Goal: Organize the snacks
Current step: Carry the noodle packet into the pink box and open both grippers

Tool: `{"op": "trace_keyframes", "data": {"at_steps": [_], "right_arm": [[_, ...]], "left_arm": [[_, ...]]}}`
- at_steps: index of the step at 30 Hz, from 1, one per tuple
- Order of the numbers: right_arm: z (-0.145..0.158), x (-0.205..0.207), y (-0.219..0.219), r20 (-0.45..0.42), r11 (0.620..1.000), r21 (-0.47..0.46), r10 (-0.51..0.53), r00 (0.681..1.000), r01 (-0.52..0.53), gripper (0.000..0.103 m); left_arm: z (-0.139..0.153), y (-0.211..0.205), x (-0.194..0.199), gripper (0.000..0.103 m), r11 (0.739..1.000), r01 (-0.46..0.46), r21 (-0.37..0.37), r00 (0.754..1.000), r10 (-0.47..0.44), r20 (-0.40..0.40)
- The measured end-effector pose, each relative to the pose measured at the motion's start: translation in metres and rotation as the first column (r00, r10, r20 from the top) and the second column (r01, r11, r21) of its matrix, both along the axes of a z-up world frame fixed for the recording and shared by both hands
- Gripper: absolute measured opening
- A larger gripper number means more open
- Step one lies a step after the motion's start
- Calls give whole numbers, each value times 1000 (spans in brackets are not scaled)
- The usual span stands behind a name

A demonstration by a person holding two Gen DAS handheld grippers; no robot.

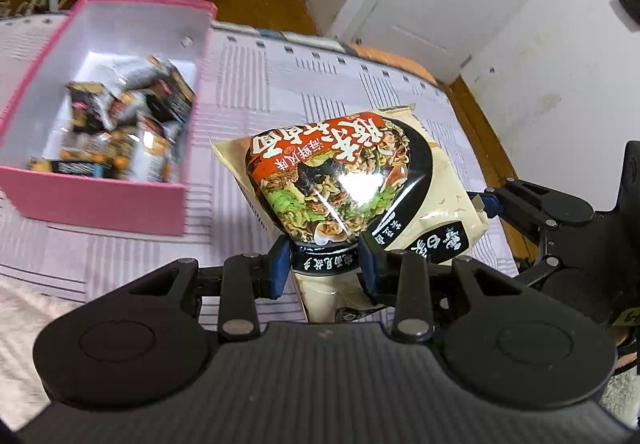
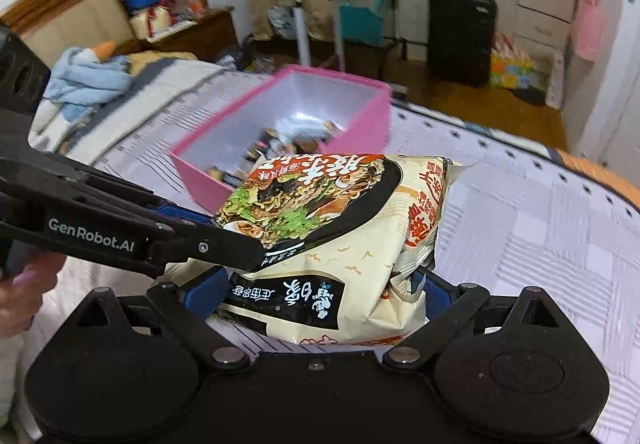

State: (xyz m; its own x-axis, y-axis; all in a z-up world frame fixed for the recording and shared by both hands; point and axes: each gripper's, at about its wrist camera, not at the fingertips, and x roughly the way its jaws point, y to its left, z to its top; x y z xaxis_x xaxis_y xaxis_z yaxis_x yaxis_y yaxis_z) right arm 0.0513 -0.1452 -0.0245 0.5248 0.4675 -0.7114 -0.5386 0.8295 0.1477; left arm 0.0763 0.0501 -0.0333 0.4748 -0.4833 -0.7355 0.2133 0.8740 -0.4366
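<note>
A cream noodle packet (image 1: pixel 344 179) with a printed noodle bowl is held above the bed by both grippers. My left gripper (image 1: pixel 324 264) is shut on its near corner. My right gripper (image 2: pixel 316 292) is shut on another edge of the same noodle packet (image 2: pixel 332 228). The right gripper also shows at the right of the left wrist view (image 1: pixel 532 207), and the left gripper crosses the left of the right wrist view (image 2: pixel 168 236). A pink box (image 1: pixel 120 195) holding several small dark snack packs (image 1: pixel 120 123) sits on the bed to the left; it shows beyond the packet in the right wrist view (image 2: pixel 360 123).
The bed has a pale lilac patterned cover (image 1: pixel 280 83). A blue towel with a plush toy (image 2: pixel 88 75) lies near the headboard. A white door (image 1: pixel 440 3), wooden floor, a black case (image 2: pixel 460 35) and clutter stand beyond the bed.
</note>
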Motion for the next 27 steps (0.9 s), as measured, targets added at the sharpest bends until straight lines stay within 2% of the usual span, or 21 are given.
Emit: {"op": "trace_keyframes", "data": {"at_steps": [5, 8, 13, 19, 27], "right_arm": [[16, 17, 27, 8, 997, 34, 71, 997, -71, 98], [18, 37, 44, -2, 995, 57, 85, 996, -85, 91], [15, 73, 74, 24, 993, 59, 102, 994, -103, 82], [-5, 122, 107, 49, 992, 100, 66, 997, -70, 81], [-48, 182, 133, 27, 993, 114, 5, 1000, -8, 81]], "left_arm": [[19, 40, -3, 34, 999, -52, -8, 997, 52, 58], [23, 63, 6, 34, 995, -92, -25, 994, 93, 58], [23, 94, 27, 34, 986, -165, -9, 983, 165, 79], [16, 123, 75, 34, 972, -229, 48, 969, 223, 107], [-22, 141, 149, 34, 960, -253, 121, 966, 244, 84]]}}
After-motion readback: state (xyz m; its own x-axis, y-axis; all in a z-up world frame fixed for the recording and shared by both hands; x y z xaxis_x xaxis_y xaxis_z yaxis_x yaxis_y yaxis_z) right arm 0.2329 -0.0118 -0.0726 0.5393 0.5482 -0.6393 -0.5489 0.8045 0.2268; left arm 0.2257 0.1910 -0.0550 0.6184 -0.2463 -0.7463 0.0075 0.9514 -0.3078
